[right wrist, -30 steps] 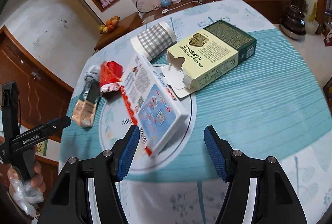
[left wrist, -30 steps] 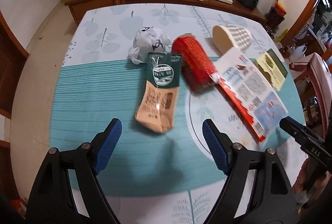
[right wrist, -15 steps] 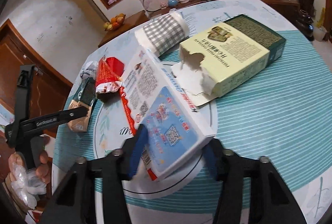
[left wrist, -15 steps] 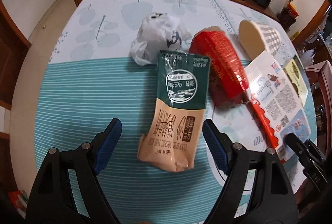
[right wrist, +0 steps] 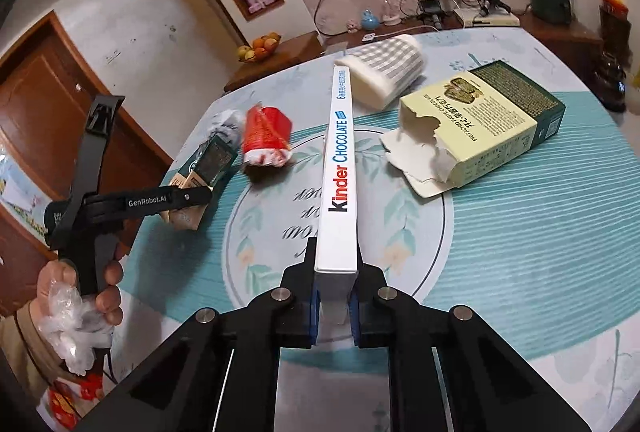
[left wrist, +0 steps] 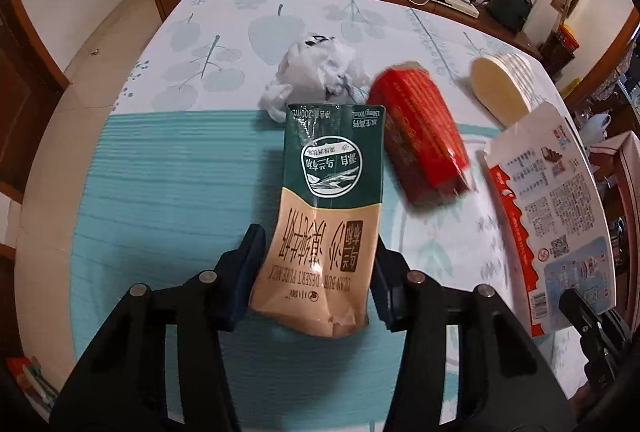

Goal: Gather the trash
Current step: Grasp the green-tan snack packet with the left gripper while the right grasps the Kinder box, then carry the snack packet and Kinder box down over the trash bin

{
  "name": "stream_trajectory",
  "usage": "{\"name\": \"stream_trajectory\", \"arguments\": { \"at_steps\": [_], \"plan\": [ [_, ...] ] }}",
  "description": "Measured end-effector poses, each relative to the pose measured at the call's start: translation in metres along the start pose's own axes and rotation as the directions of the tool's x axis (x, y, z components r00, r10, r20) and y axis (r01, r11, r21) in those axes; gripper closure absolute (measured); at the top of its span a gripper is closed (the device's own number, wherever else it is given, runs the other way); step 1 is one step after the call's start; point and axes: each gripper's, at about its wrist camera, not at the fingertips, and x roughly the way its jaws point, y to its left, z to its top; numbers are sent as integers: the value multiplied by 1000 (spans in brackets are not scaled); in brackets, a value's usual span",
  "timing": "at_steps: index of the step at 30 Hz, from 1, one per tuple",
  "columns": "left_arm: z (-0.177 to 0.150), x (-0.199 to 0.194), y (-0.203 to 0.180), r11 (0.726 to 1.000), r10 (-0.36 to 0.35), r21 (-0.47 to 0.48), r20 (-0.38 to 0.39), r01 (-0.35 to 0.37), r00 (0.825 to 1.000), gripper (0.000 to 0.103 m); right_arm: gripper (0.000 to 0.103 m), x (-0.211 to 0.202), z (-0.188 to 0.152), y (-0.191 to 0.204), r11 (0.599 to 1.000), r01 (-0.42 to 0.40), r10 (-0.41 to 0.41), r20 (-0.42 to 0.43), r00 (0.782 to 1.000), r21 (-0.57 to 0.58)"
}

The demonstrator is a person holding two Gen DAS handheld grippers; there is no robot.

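My right gripper (right wrist: 334, 306) clamps the Kinder box (right wrist: 339, 188) on edge; only the right view shows its spine. My left gripper (left wrist: 314, 272) pinches the milk pouch (left wrist: 326, 216); bare counter (left wrist: 172, 184) left of it.

Glossy milk pouch (left wrist: 326, 216), cardboard Kinder box (right wrist: 339, 184)

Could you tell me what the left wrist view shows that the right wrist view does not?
Only the left wrist view shows the left gripper closed on the milk pouch from both sides, and the printed broad face of the chocolate box.

Only the right wrist view shows the torn yellow-green carton, the right gripper clamped on the chocolate box's near end, the box's narrow edge, and the hand holding crumpled plastic.

Both show the red wrapper, the white plastic bag, the checked cup lying on its side, and the table.
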Motion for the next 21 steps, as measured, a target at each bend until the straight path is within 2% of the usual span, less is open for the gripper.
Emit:
{"name": "stream_trajectory", "arguments": {
  "at_steps": [5,13,16,21],
  "plan": [
    [-28,-35,-7,999,-16,35,4,16,1000,57,92,-21,-12,8,1000,-4,4,11,1000,-19],
    [-96,-105,-33,985,-149,90,20,147,989,57,92,-90,-41,24,998,-23,26,54,998,-52],
    [-122,-127,-41,977,-202,80,15,200,979,57,92,-123,-61,34,997,-40,44,70,997,-64],
    [-172,-162,-45,960,-281,5,21,281,960,57,92,-181,-100,49,993,-76,83,84,993,-89]
  ]
}}
